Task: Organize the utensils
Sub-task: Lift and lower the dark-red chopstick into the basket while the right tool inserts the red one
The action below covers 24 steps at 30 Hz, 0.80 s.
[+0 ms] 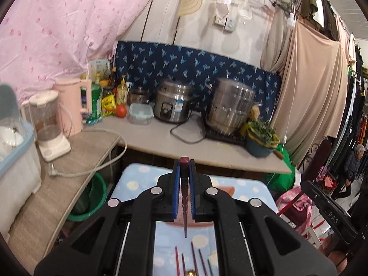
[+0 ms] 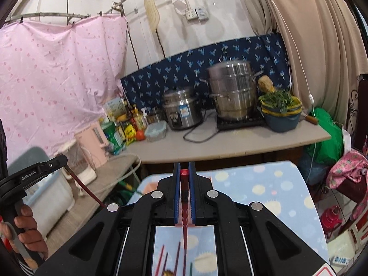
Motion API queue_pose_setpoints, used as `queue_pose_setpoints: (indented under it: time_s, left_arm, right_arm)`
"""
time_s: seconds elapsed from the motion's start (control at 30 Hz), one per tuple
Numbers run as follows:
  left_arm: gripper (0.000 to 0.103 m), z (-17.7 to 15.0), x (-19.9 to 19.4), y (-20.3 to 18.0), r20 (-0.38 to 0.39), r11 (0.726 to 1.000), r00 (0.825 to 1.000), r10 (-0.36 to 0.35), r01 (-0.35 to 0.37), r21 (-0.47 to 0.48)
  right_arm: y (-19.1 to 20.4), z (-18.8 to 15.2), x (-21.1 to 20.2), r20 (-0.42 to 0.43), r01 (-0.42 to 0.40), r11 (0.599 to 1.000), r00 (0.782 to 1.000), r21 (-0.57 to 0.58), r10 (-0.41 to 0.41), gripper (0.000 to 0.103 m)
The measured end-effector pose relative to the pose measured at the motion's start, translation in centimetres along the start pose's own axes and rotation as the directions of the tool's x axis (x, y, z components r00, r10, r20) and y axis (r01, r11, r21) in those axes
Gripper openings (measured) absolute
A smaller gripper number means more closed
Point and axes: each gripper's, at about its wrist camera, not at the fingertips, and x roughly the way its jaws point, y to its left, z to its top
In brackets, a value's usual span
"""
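- My left gripper (image 1: 184,161) is pressed onto one dark red chopstick (image 1: 184,197); its square end sticks out past the fingertips and the thin tip points back under the gripper.
- My right gripper (image 2: 184,164) pinches a second red chopstick (image 2: 184,184) in the same way, between the blue pads (image 2: 176,197).
- In the right wrist view I also see the left gripper from the side, far to the left of my right one, with its chopstick hanging down slanted.
- So two chopsticks are picked up, I judge, but neither is put away yet.
- Below and behind both grippers, several loose chopsticks (image 1: 195,260), red and one green, lie on the blue dotted blanket (image 2: 264,188). These are left to do.
- I cannot see any holder for them, so where they must go is not clear to me.
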Motion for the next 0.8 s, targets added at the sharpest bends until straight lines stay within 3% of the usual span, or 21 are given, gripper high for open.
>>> queue_pose_setpoints:
  time_s: [0.27, 0.4, 0.8]
  left_arm:
    - [0.007, 5.2, 3.3, -0.9, 0.105, 1.000, 0.994, 0.015, -0.015, -0.007]
    - [0.007, 5.8, 5.8, -1.0, 0.106, 1.000, 0.994, 0.018, -0.018, -0.006]
    - [0.007, 0.3, 12.9, -0.1, -0.043, 0.998, 0.997, 0.066, -0.065, 0.015]
  right_arm:
    - [0.0, 5.1, 3.4, 0.121, -0.032, 0.998, 0.992, 0.056, 0.025, 0.007]
    - [-0.2, 5.7, 5.8, 0.133, -0.036, 0.998, 0.991, 0.060, 0.028, 0.007]
    - [-1.2, 0.4, 12.8, -0.036, -0.010, 0.998, 0.999, 0.054, 0.012, 0.007]
